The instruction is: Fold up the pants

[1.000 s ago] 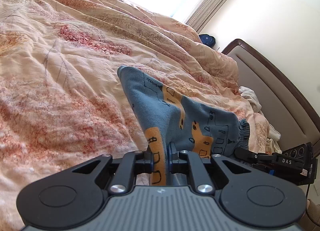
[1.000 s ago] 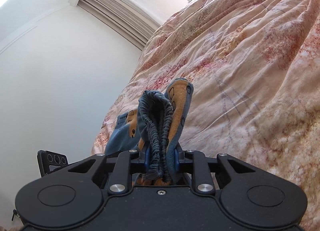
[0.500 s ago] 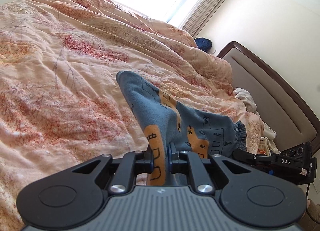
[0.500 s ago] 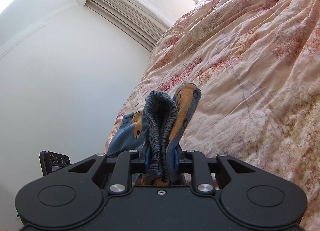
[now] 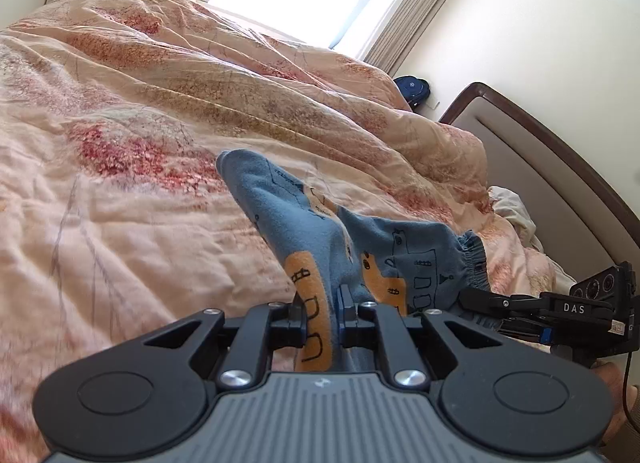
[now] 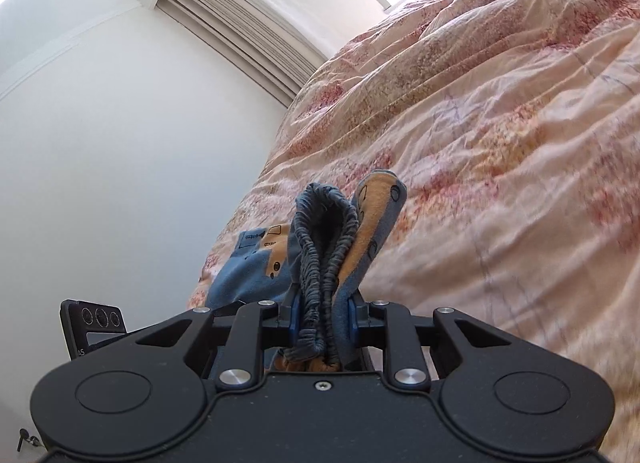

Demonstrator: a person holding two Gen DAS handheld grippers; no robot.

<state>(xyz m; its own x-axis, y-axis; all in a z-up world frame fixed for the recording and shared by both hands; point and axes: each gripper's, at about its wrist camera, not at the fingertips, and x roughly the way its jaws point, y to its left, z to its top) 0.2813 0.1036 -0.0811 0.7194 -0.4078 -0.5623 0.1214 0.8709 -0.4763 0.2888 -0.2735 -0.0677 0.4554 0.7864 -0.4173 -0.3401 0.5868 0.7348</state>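
Observation:
Small blue pants point(image 5: 320, 239) with orange patches and black line drawings hang between my two grippers above the bed. My left gripper point(image 5: 322, 313) is shut on a leg part of the pants. My right gripper point(image 6: 322, 317) is shut on the gathered elastic waistband point(image 6: 324, 231), bunched upright between its fingers. In the left wrist view the right gripper point(image 5: 532, 305) shows at the right, at the waistband end point(image 5: 470, 263). The pants also show in the right wrist view point(image 6: 248, 267).
A rumpled peach floral duvet point(image 5: 140, 167) covers the bed under the pants. A brown headboard point(image 5: 560, 167) stands at the right, with white cloth point(image 5: 512, 211) beside it. A window with curtains point(image 5: 404, 11) is behind. A dark blue object point(image 5: 414, 87) lies by the wall.
Both grippers have moved with the pants still held; the views now take in more of the window and wall. The grips have not changed.

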